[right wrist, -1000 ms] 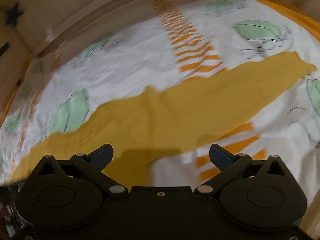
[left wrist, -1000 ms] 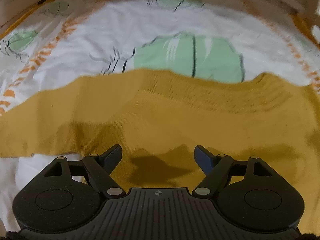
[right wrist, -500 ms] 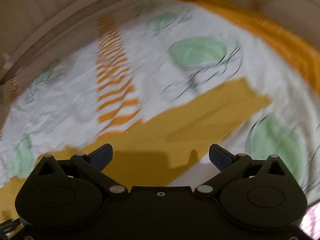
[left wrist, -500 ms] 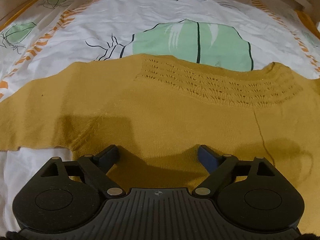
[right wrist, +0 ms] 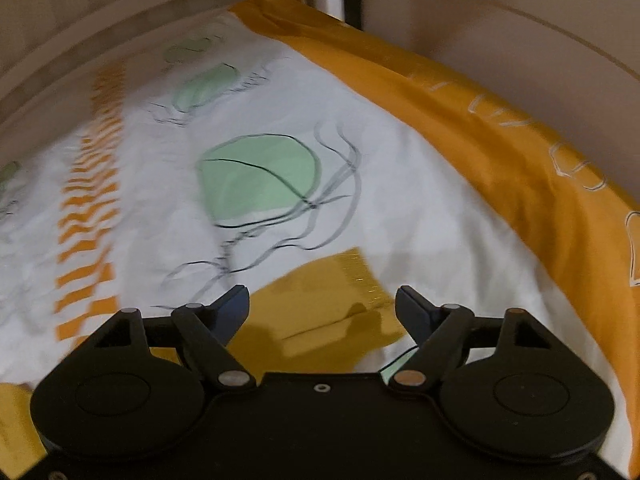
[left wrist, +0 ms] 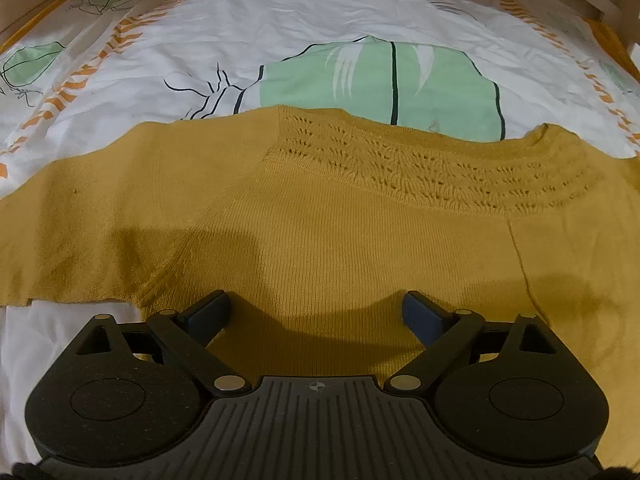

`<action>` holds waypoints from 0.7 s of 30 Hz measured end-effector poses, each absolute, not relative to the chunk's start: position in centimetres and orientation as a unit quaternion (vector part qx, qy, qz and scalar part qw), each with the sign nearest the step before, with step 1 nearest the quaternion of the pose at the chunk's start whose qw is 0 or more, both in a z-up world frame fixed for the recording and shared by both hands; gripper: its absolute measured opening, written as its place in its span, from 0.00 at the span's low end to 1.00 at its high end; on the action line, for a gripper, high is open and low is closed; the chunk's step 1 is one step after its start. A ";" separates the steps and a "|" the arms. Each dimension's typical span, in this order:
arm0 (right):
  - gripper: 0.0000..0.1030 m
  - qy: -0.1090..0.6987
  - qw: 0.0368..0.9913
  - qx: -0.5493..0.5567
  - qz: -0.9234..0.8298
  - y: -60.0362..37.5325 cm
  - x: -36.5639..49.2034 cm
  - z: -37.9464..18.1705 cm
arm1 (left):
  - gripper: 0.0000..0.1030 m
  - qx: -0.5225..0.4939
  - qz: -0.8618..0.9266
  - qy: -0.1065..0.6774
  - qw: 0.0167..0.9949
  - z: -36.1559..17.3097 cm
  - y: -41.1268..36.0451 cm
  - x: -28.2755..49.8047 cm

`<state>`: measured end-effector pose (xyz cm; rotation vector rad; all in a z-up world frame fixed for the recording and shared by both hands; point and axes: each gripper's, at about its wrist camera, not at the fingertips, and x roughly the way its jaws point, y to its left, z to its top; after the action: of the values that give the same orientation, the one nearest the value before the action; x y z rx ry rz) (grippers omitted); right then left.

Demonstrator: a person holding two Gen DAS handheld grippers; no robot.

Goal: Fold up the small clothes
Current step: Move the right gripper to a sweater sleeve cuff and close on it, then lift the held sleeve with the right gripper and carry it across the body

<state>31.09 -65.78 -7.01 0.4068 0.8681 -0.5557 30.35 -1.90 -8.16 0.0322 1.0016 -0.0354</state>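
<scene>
A mustard-yellow knitted sweater (left wrist: 320, 208) lies flat on a printed bedsheet (left wrist: 280, 32), its lace-patterned yoke and neckline pointing away from me. One sleeve (left wrist: 60, 220) stretches out to the left. My left gripper (left wrist: 316, 312) is open and empty, low over the sweater's body. In the right wrist view the end of the other sleeve (right wrist: 332, 300), with its cuff, lies between the open fingers of my right gripper (right wrist: 322, 304), which holds nothing. The view is motion-blurred.
The sheet (right wrist: 140, 200) is white with green leaf shapes and orange stripes. An orange fabric border (right wrist: 500, 152) runs along the bed's right side. A pale wooden bed frame or wall (right wrist: 120, 20) rises behind the bed. A white cloth (left wrist: 48, 340) lies under the sweater at lower left.
My right gripper has swept right along the sleeve to its cuff end, near the orange border. My left gripper has moved closer and lower over the sweater's body. Both stayed open.
</scene>
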 end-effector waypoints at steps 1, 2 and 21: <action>0.78 0.414 0.848 0.192 -0.269 -66.2 31.1 -7.4 | 0.91 0.016 -0.016 0.480 0.877 -8.3 -2.0 30.3; 0.78 0.416 0.846 0.191 -0.274 -66.5 31.1 -7.8 | 0.91 0.017 -0.016 0.478 0.878 -8.3 -2.1 30.3; 0.12 0.358 0.859 0.303 -0.207 -65.9 28.4 -6.7 | 0.81 -0.007 -0.023 0.479 0.877 -6.7 -1.3 30.5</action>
<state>28.42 -65.89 -6.72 0.6361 0.7511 -0.4348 30.51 -1.31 -6.71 -0.0155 0.9992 -0.0475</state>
